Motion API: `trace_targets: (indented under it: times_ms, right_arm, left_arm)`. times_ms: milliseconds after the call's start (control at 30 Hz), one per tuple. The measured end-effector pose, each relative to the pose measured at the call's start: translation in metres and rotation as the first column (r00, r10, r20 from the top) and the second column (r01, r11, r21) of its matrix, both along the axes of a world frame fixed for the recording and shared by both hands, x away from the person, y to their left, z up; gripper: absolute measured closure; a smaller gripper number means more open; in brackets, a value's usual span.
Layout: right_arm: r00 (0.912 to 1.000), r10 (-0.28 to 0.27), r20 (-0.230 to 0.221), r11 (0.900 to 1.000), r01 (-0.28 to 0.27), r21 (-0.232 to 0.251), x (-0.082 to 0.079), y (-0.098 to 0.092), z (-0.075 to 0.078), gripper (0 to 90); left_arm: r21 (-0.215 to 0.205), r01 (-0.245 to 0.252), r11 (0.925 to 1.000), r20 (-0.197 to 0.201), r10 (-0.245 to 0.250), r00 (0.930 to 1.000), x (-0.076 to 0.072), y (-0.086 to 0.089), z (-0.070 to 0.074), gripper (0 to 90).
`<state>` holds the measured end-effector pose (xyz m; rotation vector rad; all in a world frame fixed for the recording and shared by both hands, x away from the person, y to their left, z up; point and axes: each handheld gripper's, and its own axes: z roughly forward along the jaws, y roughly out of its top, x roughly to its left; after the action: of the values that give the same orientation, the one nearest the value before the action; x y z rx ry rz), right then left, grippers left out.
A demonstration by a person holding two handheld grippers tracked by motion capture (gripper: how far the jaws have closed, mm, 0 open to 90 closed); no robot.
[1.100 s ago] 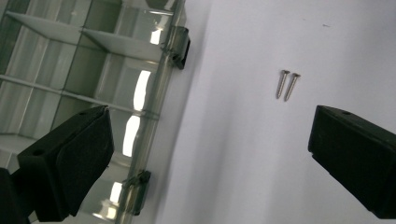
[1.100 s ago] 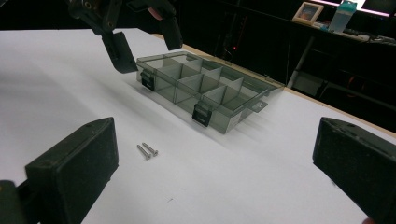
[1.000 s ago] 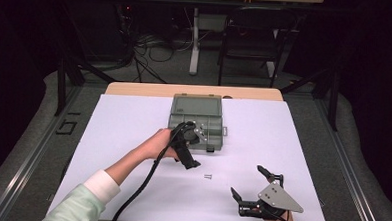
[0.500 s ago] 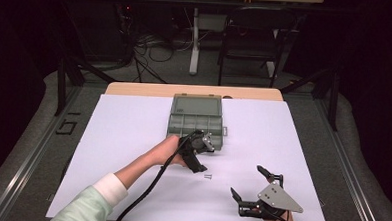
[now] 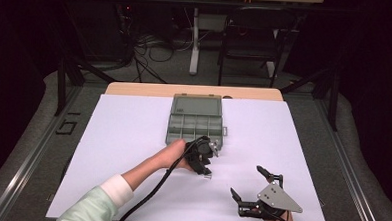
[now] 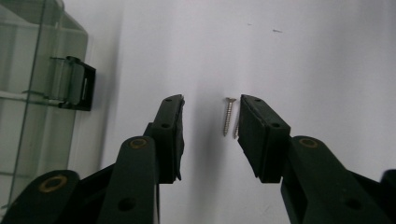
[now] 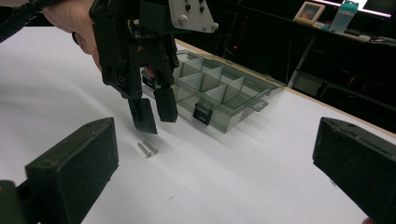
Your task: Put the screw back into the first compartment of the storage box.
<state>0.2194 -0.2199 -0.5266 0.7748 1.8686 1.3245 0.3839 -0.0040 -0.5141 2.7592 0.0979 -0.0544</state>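
Left gripper (image 5: 207,167), jaws partly closed over two screws (image 6: 229,116); right gripper (image 5: 253,185) wide open and holding nothing.

Your left gripper's jaws have just been closing. The screws lie between them at centre frame in the left gripper view, close against the right-hand jaw, and neither pad presses on them. In the right gripper view, the same pair lies on the white table (image 7: 243,177) at lower left of centre, just below the jaw tips, with the open compartment box (image 7: 219,95) behind. Step in hand, by my reading: picking up a screw. Next you likely need to lower the tips to the table and close on one. One screw is half hidden behind the jaw. In the high view they make a faint speck.
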Motion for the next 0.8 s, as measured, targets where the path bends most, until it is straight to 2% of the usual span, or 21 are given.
trace_targets:
  times_ms: [267,500,567,633,667,800]
  right_arm:
    - [1.0,0.001,0.0,1.0,-0.001,0.001,0.0,0.0,0.0,0.0]
    - [1.0,0.001,0.002,1.0,-0.001,0.001,0.0,0.001,-0.001,0.0]
    - [1.0,0.0,-0.002,1.0,0.0,-0.004,0.0,0.0,0.0,0.0]
    - [1.0,0.001,-0.001,1.0,-0.001,-0.001,0.0,0.001,0.0,0.0]
    - [1.0,0.001,-0.001,1.0,-0.001,-0.001,0.0,0.001,0.0,0.0]
    - [1.0,-0.001,-0.002,1.0,0.001,-0.005,0.0,0.001,-0.001,0.0]
  left_arm:
    - [0.023,0.007,0.9997,-0.018,-0.006,0.9998,0.001,-0.005,-0.008,71.2]
    - [0.034,0.022,0.9992,-0.026,-0.021,0.9995,-0.001,-0.007,-0.012,73.8]
    - [0.048,0.026,0.9985,-0.025,-0.025,0.9994,-0.001,-0.008,-0.013,74.8]
    - [0.041,0.02,0.999,-0.018,-0.019,0.9997,-0.002,-0.007,-0.015,76.4]
    - [0.045,0.019,0.9988,-0.001,-0.019,0.9998,-0.002,-0.007,-0.015,78.4]
    - [0.052,0.023,0.9984,0.006,-0.023,0.9997,-0.003,-0.007,-0.014,84.4]
